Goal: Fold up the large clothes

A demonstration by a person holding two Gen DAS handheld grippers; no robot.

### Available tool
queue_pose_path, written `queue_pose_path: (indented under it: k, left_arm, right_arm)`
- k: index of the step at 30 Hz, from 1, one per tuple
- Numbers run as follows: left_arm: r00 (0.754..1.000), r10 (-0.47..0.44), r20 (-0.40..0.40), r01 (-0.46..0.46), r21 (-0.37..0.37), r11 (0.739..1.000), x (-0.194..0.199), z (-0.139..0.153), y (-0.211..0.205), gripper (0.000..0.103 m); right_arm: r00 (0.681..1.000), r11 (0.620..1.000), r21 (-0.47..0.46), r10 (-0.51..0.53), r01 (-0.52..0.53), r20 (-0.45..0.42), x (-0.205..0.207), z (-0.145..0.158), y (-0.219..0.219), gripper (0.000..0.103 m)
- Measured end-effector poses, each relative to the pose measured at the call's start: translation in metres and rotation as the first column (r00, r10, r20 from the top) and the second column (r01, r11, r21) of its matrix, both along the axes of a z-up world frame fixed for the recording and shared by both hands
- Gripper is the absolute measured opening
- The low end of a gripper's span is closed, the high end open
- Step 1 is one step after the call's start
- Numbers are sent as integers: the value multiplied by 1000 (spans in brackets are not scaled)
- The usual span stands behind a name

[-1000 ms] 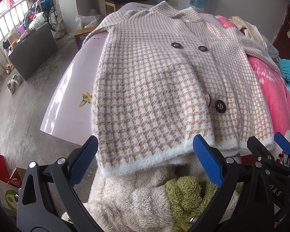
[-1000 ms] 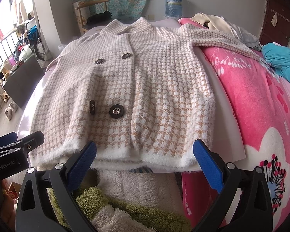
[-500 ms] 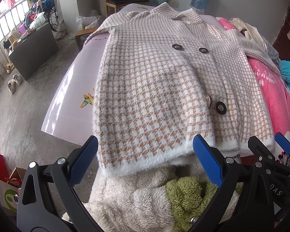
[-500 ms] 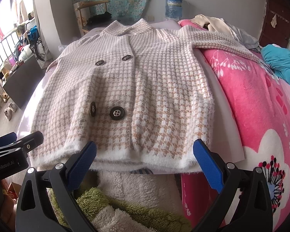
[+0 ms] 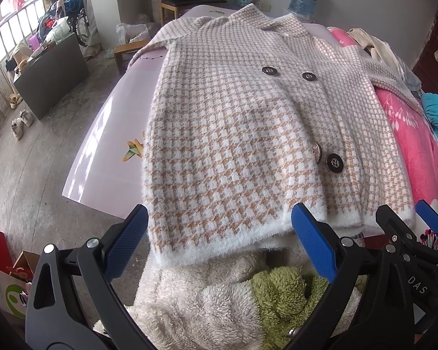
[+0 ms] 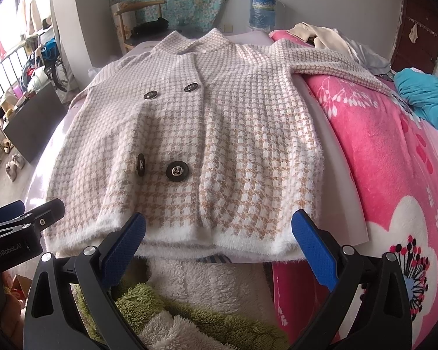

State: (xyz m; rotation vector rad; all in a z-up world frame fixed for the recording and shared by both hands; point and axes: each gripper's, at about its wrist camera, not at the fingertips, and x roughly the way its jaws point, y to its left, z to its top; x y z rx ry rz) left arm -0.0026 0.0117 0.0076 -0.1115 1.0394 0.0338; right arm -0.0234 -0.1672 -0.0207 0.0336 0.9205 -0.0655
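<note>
The checked cardigan (image 6: 195,145) lies flat, buttons up, on the pale worktop (image 5: 108,145). Left tool (image 5: 219,233) and right tool (image 6: 219,233) both hang spread wide at its white hem, empty. The left tool's body reads "GenRobot.AI"; the right's reads "DAS".

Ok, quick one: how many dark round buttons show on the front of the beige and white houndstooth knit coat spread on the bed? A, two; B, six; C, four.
C: the beige and white houndstooth knit coat shows four dark round buttons, an upper pair and a lower pair, one of the lower ones turned nearly edge-on.
</note>
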Motion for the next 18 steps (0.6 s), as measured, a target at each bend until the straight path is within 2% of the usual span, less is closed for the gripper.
queue_pose_path:
  k: [18]
  left_arm:
    - [1000, 2, 10, -2, -17, 1000, 1, -2, 8, 95]
  right_arm:
    - [1000, 999, -37, -4, 5, 8, -1, 5, 8, 98]
